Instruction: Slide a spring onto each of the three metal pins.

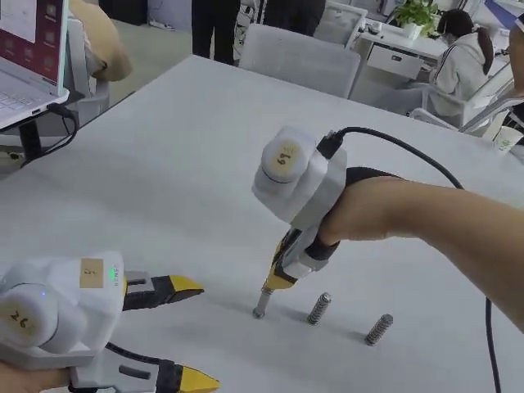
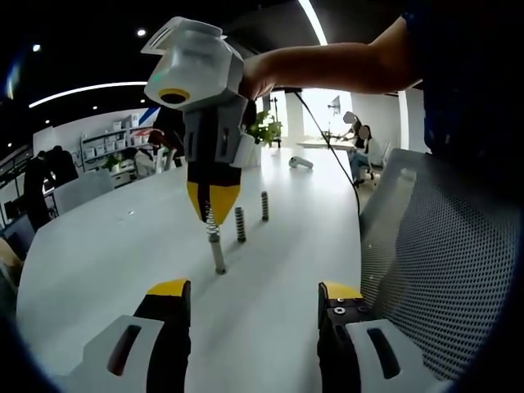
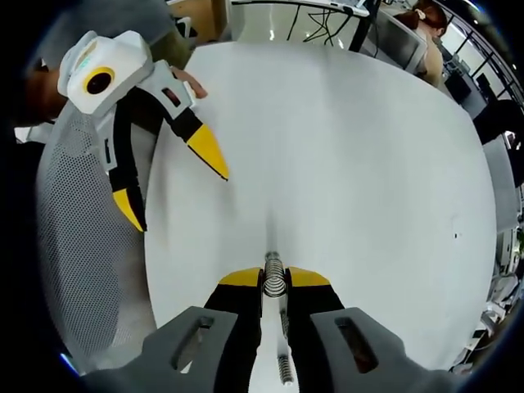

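Fingers of the right gripper (image 1: 275, 282) are closed on a spring (image 3: 274, 277), held upright on the top of a pin (image 1: 260, 309) directly below the fingertips. A second spring (image 1: 319, 309) and a third spring (image 1: 379, 329) stand just beside that pin. The left gripper (image 1: 192, 334) fingers are spread apart, holding nothing, well clear of the pin.

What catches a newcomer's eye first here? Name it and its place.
On the white table, the right hand-held gripper pinches a spring atop an upright metal pin. Two more springs stand beside it; the left hand-held gripper hangs open at the head view's lower left.
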A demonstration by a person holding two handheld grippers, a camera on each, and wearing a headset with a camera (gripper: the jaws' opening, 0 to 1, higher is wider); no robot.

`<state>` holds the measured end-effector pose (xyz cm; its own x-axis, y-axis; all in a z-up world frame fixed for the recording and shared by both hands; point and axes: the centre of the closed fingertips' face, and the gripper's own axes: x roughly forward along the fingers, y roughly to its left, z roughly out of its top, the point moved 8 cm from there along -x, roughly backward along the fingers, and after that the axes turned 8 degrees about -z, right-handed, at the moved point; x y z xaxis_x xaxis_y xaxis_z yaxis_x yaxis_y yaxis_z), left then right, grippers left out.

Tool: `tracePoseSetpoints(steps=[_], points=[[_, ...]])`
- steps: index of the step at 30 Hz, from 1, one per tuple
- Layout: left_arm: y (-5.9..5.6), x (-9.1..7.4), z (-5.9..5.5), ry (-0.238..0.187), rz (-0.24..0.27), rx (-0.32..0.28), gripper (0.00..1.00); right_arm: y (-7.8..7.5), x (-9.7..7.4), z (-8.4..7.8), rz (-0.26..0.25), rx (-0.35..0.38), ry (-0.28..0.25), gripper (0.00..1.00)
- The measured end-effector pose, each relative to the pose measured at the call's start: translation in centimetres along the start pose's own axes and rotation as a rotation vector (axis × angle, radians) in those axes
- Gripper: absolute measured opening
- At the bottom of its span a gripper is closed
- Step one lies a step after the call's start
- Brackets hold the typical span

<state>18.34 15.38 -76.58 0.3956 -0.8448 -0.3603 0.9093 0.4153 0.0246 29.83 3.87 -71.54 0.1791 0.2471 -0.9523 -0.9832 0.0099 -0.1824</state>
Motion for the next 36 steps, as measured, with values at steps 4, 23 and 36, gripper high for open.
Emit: tracePoseSetpoints(steps=[4,23,36], points=[[-0.1,-0.1,0.0,0.002,0.0,0.0,0.58,0.2,0.6,-0.1,0.002,0.002,0.005,0.08],[-0.3,-0.2,0.1,0.013,-0.001,-0.004,0.56,0.3,3.2,-0.4,-0.001,-0.002,0.03,0.08],[-0.4,-0.3,0.5,0.019,-0.002,-0.001,0.56,0.3,4.3,-0.3,-0.015,-0.014,0.036,0.08]])
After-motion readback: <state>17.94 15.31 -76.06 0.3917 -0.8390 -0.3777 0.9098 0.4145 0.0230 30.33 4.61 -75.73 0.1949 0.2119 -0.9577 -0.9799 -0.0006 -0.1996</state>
